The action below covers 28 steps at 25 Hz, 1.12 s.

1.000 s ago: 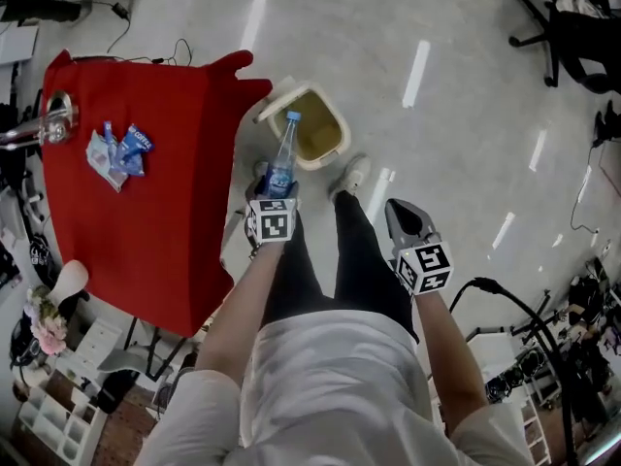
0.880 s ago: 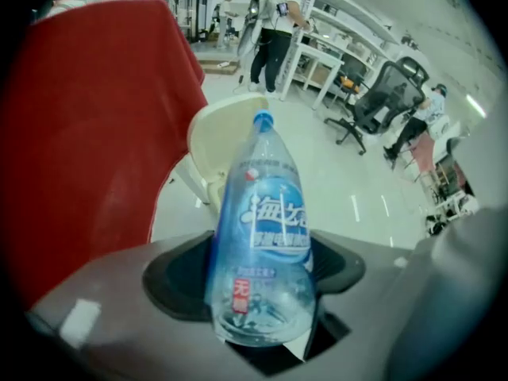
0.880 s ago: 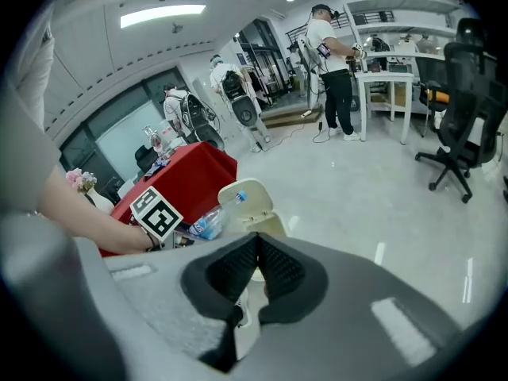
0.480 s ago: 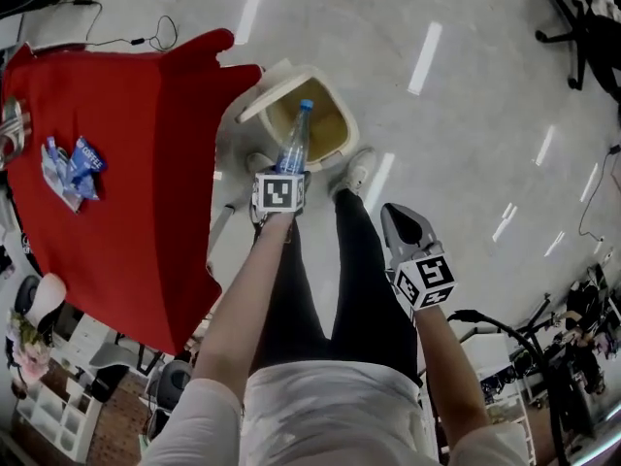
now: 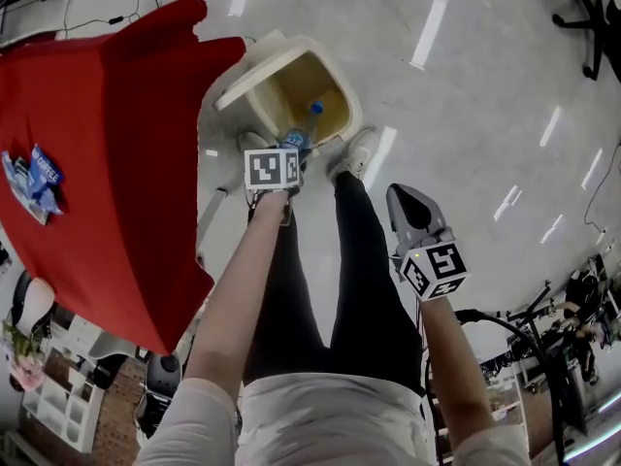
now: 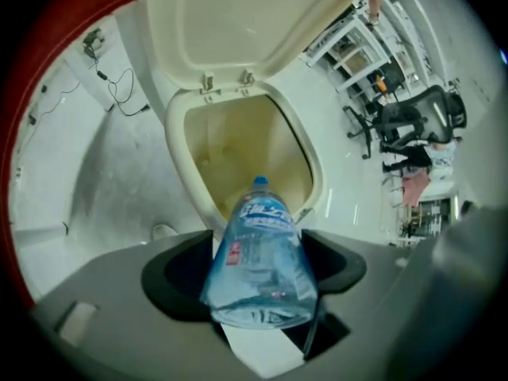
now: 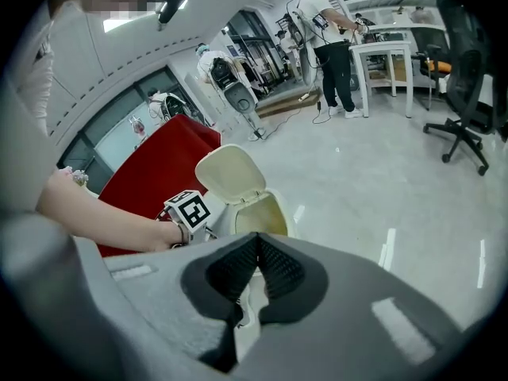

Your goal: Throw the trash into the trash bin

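A clear plastic water bottle (image 6: 258,264) with a blue cap and blue label is clamped in my left gripper (image 5: 283,155), cap pointing at the bin's mouth. The bottle (image 5: 302,132) reaches over the near rim of the cream trash bin (image 5: 342,93), whose lid stands open. In the left gripper view the open bin (image 6: 178,125) fills the middle, its brownish inside bare. My right gripper (image 5: 409,209) hangs beside the person's right leg, jaws closed with nothing between them. Blue snack wrappers (image 5: 29,178) lie on the red-covered table (image 5: 107,153) at the left.
The red table stands left of the bin (image 7: 274,213). The person's feet in white shoes (image 5: 354,153) are right at the bin's base. Cables run over the floor behind the table. An office chair (image 7: 468,109) and a standing person (image 7: 325,42) are farther off.
My left gripper has carried the bottle forward and tipped it down, so its cap now sits over the bin's mouth. The view has swung left-to-right, the table sliding toward the left edge.
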Each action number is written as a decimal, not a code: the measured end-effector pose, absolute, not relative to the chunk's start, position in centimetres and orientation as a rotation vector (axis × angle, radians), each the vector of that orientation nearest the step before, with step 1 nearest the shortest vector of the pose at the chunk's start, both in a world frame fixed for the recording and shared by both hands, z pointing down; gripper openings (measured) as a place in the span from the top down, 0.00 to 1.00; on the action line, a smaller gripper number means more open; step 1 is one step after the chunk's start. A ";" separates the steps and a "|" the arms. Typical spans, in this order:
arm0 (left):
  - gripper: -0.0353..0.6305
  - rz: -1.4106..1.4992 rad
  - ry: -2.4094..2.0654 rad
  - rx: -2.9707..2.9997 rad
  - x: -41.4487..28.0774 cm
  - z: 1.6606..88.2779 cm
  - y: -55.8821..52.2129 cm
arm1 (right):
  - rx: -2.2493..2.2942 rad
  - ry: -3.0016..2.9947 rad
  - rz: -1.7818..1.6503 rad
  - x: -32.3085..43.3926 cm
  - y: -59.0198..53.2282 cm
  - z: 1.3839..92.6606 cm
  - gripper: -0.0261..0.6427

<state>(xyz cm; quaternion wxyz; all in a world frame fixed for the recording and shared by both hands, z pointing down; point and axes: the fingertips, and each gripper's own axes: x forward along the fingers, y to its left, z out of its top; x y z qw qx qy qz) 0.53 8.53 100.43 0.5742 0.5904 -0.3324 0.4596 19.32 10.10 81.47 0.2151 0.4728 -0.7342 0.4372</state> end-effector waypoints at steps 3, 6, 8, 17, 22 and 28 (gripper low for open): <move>0.40 1.075 -0.773 1.407 1.3 100.4 8.3 | 1.306 -2.030 1.214 19.4 10.4 81.9 0.96; 0.40 1.067 -0.770 1.419 2.0 100.1 8.2 | 1.306 -2.029 1.215 19.3 10.5 82.0 0.96; 0.40 1.071 -0.769 1.433 2.4 99.9 8.2 | 1.305 -2.032 1.216 19.2 10.5 82.0 0.96; 0.38 1.030 -0.791 1.478 2.9 98.4 8.1 | 1.302 -2.034 1.215 19.1 11.0 81.4 0.96; 0.37 0.997 -0.792 1.515 2.9 96.5 8.2 | 1.311 -2.038 1.195 19.1 11.2 80.1 0.96; 0.39 0.956 -0.802 1.559 2.5 91.8 7.5 | 1.321 -2.063 1.137 18.5 10.4 76.7 0.96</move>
